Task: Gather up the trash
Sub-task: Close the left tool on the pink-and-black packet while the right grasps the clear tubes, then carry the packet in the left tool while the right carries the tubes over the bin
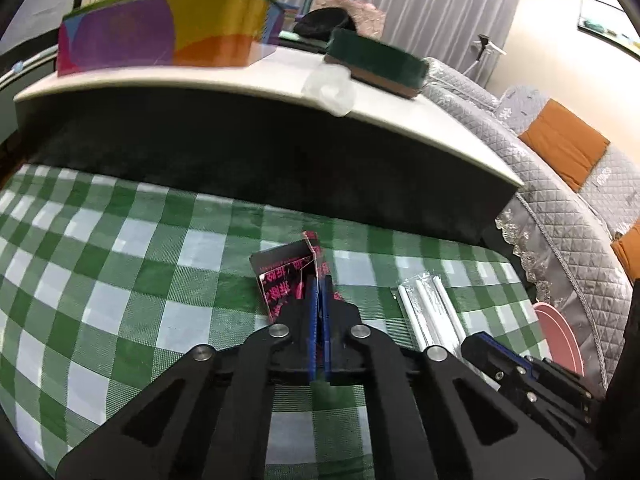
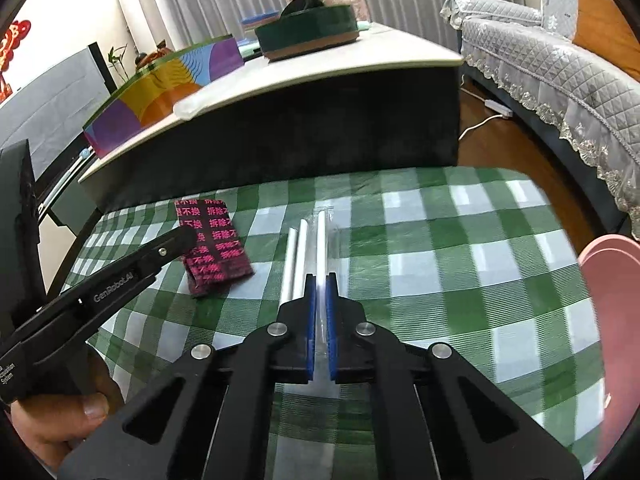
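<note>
A: Living room. Desk (image 2: 440, 240) under a green-and-white checked cloth, a raised black counter with a white top (image 2: 320, 92) behind it, and a grey quilted sofa (image 2: 560, 68) far right.

B: Trash, left to right?

A: Black packet with pink print (image 2: 218, 240) lies left of centre on the cloth. Left tool (image 1: 319, 280) is clamped on its near edge, pads pinched together; the packet stands tilted up in the left wrist view. Just right of it, a clear sleeve of white straws (image 2: 310, 240) lies flat.

B: Right side?

A: Right tool (image 2: 320, 280) is closed on the near end of the straws sleeve, which shows between the blue pads (image 2: 308, 312). Pink bin rim (image 2: 612, 276) at the right edge, off the desk.

B: Counter?

A: Multicoloured box (image 2: 160, 92) left, dark green tin (image 2: 308, 36) right.
</note>
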A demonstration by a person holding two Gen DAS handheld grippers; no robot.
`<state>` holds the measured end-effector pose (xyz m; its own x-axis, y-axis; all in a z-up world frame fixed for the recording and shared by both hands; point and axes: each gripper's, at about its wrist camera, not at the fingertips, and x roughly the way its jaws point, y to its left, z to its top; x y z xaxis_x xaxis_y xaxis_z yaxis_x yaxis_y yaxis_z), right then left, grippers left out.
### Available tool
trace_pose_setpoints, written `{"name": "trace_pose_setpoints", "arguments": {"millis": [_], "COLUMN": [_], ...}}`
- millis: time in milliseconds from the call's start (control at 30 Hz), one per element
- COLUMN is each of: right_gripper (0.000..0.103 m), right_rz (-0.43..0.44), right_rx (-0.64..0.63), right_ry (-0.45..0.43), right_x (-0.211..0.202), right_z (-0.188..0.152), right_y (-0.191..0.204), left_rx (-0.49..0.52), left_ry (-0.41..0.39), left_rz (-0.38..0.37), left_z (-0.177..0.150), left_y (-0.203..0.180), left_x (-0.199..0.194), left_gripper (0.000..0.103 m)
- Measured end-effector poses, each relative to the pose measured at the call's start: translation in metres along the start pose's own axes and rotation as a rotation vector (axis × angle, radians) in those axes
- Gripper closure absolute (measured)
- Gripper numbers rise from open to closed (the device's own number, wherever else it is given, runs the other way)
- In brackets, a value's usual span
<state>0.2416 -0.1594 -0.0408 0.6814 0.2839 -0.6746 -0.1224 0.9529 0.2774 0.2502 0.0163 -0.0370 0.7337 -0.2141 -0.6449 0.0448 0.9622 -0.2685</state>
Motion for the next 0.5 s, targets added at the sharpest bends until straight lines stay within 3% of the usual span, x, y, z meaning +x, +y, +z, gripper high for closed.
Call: {"name": "trace_pose_setpoints", "arguments": {"millis": [500], "right_gripper": [0.098], "right_rz": [-0.084], "right_rx": [-0.002], "right_ry": [-0.138], "right_x": [-0.092], "right_z": [-0.008], "right_y": [-0.034], "left_rx": [0.117], "left_ry": [-0.061], "left_rz": [0.012], "left_z": [-0.009], "left_y": [-0.047], "left_x": [-0.062], "left_gripper": [0.103]}}
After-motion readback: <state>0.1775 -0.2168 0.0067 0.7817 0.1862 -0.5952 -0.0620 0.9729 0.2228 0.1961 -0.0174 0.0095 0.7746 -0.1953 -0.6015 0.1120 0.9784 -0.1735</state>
